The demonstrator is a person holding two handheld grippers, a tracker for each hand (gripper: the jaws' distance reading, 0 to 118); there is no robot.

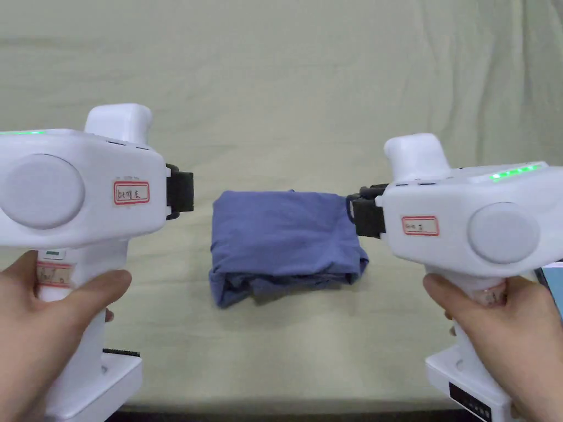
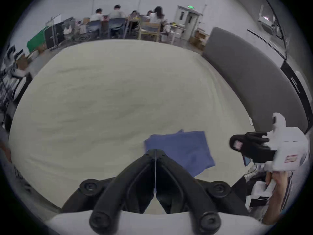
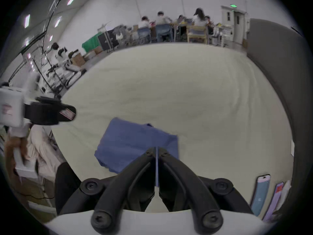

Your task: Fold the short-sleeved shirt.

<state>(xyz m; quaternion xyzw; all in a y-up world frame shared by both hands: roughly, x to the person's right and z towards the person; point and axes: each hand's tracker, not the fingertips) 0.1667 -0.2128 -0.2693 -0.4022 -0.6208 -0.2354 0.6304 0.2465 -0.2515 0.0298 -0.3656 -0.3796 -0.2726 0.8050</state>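
The blue short-sleeved shirt (image 1: 283, 244) lies folded into a compact rectangle on the pale cloth-covered table (image 1: 286, 82), its layered edges facing me. My left gripper (image 1: 181, 192) hovers to the left of the shirt, with its jaws shut and nothing between them. My right gripper (image 1: 358, 213) hangs by the shirt's right edge, also shut and empty. In the left gripper view the closed jaw tips (image 2: 155, 151) sit just over the shirt (image 2: 186, 151). The right gripper view has its closed tips (image 3: 156, 149) above the shirt (image 3: 132, 145) too.
Two phones (image 3: 260, 193) lie at the table's right edge. A grey partition (image 2: 245, 79) stands along the right side. Several people sit at a far table (image 2: 118, 14). The table's front edge (image 1: 275, 406) is close to me.
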